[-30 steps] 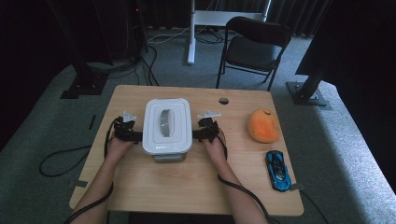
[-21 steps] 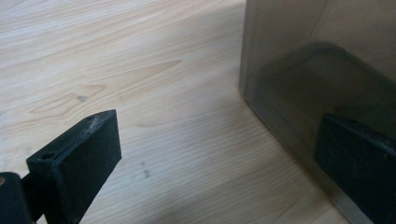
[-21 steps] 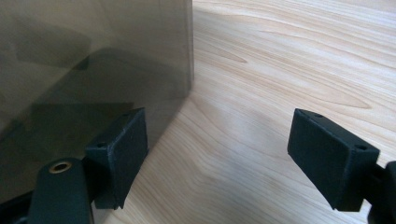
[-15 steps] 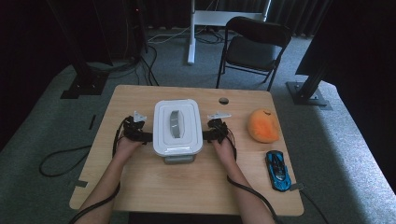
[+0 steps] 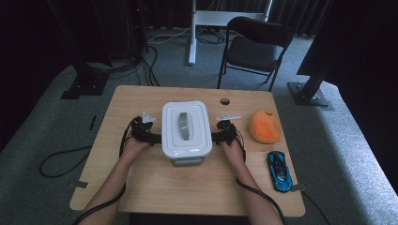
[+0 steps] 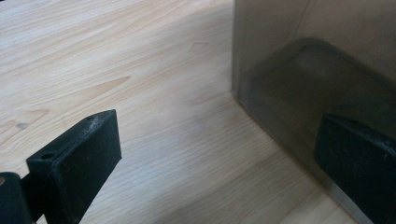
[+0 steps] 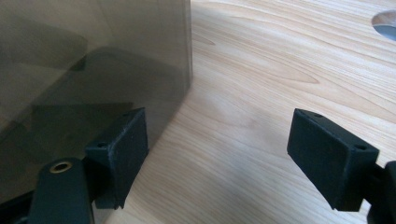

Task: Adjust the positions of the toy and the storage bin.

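Left tool (image 5: 152, 137): jaws spread, one against the box (image 5: 186, 129) side, clamping nothing. Right tool (image 5: 217, 137): likewise spread, pressed to the opposite side. Box: rectangular, white lid with grey handle, smoky translucent walls, mid-worktop (image 5: 187, 187). Right of box: orange plush (image 5: 265, 125), blue toy car (image 5: 279, 170).

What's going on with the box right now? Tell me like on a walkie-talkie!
Left gripper and right gripper open, one jaw of each against the container sides. Lid on, container on the table. Orange plush and blue toy car off to the right, not in the way.
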A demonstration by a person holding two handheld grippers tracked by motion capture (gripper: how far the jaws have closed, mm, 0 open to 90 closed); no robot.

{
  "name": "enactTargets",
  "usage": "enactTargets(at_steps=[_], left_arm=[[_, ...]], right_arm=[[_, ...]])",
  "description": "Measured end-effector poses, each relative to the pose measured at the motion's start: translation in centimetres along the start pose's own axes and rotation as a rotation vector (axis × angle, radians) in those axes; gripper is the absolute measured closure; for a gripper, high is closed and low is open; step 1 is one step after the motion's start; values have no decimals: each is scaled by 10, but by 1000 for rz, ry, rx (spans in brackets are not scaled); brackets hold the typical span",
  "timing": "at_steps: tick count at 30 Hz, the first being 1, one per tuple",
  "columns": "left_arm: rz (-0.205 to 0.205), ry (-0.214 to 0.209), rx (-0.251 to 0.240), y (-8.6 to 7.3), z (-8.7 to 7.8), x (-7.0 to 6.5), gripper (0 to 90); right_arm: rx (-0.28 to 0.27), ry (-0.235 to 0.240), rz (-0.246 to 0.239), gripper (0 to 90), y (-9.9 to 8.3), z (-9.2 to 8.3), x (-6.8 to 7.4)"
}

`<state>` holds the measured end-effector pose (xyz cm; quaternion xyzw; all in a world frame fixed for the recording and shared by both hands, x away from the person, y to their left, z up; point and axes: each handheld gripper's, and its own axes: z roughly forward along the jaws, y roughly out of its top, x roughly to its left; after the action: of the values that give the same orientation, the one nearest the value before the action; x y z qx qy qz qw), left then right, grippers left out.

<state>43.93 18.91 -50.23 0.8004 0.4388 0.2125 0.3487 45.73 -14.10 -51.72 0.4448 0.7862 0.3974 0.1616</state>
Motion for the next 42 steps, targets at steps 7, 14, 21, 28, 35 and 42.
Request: enactTargets(at_steps=[7,14,21,28,35,42], left_arm=[[14,-27,-5,4,4,-12,14],[31,-39,-8,7,3,-20,13],[26,-38,-2,4,3,-20,13],[2,-65,-1,1,5,-14,12],[-14,-64,20,-4,11,-10,12],[-50,-22,14,-3,15,7,12]], right_arm=[[1,3,19,196,-7,-9,-12],[4,0,10,206,-11,-14,-17],[4,5,16,206,-11,-15,-17],[0,-2,23,177,-12,-15,-18],[35,-41,34,156,-20,-6,-24],[35,-48,79,145,-10,-4,-35]])
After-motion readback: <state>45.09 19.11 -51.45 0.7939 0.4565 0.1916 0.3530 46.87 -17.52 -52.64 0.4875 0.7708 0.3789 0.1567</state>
